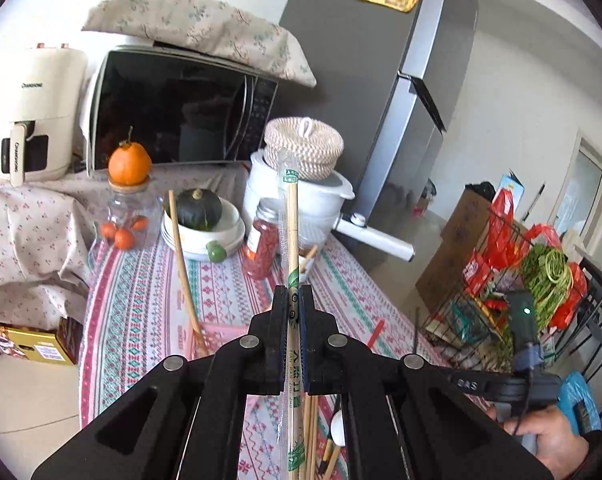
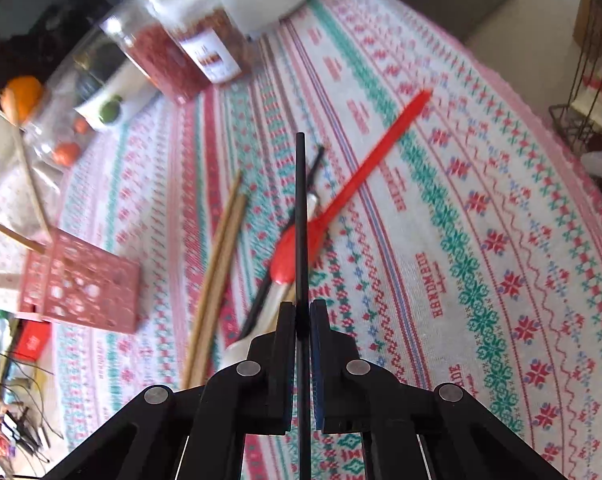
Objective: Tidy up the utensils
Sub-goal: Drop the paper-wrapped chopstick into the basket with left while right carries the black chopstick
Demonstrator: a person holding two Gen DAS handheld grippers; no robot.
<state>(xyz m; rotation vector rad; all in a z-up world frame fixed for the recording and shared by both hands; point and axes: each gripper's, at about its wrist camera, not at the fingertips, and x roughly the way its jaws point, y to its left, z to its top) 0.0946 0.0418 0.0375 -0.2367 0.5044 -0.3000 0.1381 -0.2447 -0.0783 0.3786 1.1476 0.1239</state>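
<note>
My left gripper (image 1: 291, 300) is shut on a pair of wooden chopsticks in a clear wrapper (image 1: 291, 216), held upright above the table. My right gripper (image 2: 301, 312) is shut on a thin black chopstick (image 2: 300, 208) that points forward over the patterned tablecloth (image 2: 461, 200). Below it lie a red plastic spoon (image 2: 353, 184), two bare wooden chopsticks (image 2: 221, 256), a white spoon (image 2: 261, 320) and another black stick (image 2: 315, 168). A pink perforated utensil holder (image 2: 85, 284) stands at the left with wooden sticks (image 2: 29, 184) in it. The right gripper also shows in the left wrist view (image 1: 521, 320).
A jar of red goji berries (image 1: 261, 240), a white rice cooker (image 1: 297, 196) with a woven lid, a bowl with a green squash (image 1: 197, 212), a glass jar under an orange (image 1: 129, 160), a microwave (image 1: 177, 108), a fridge (image 1: 381, 80) and a wire rack (image 1: 521, 280) surround the table.
</note>
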